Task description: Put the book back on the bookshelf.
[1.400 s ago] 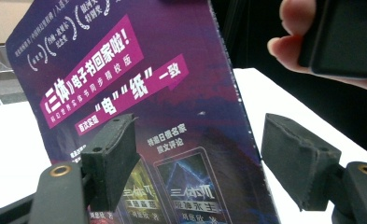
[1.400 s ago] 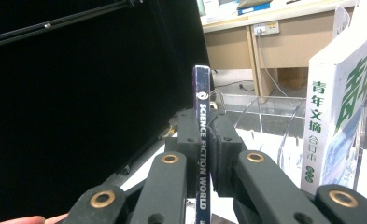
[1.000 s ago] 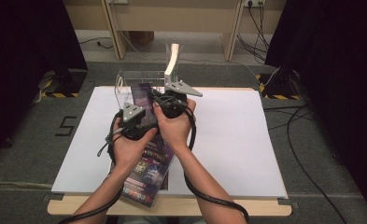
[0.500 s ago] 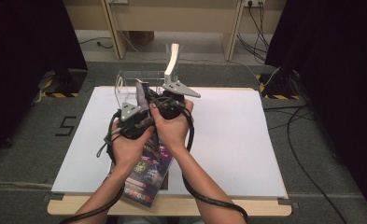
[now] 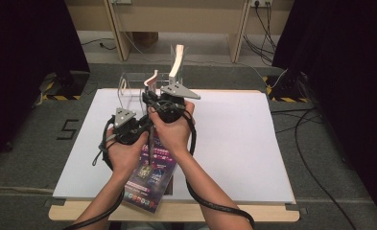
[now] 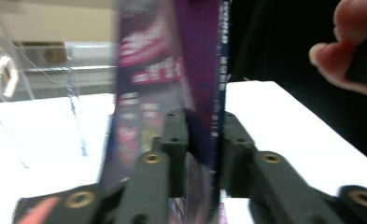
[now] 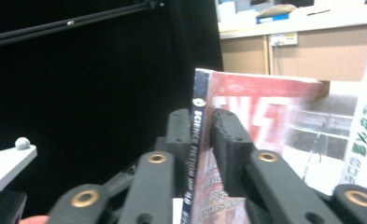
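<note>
A purple science fiction magazine [image 5: 149, 143] stands on edge above the table, between my two grippers. In the left gripper view its purple cover [image 6: 195, 60] rises between the jaws. My left gripper [image 6: 204, 126] has just been closing and its pads press on it. My left gripper [image 5: 145, 123] sits near the magazine's middle. My right gripper [image 5: 150, 98] is at the far end, by the clear stand [image 5: 131, 91]. In the right gripper view the spine [image 7: 199, 112] is between the jaws of my right gripper [image 7: 200, 123], which have just been opening and stand slightly off it.
A second purple magazine [image 5: 150, 184] lies flat at the table's front edge under my forearms. The clear stand holds an upright white and orange book [image 5: 176, 60] and a lower one [image 5: 152, 79]. A white book with green characters [image 7: 363, 130] stands at the right.
The left jaws have closed onto the magazine. The right jaws have eased apart. The magazine's purple cover by the stand now shows edge-on. Both hands have barely moved.
</note>
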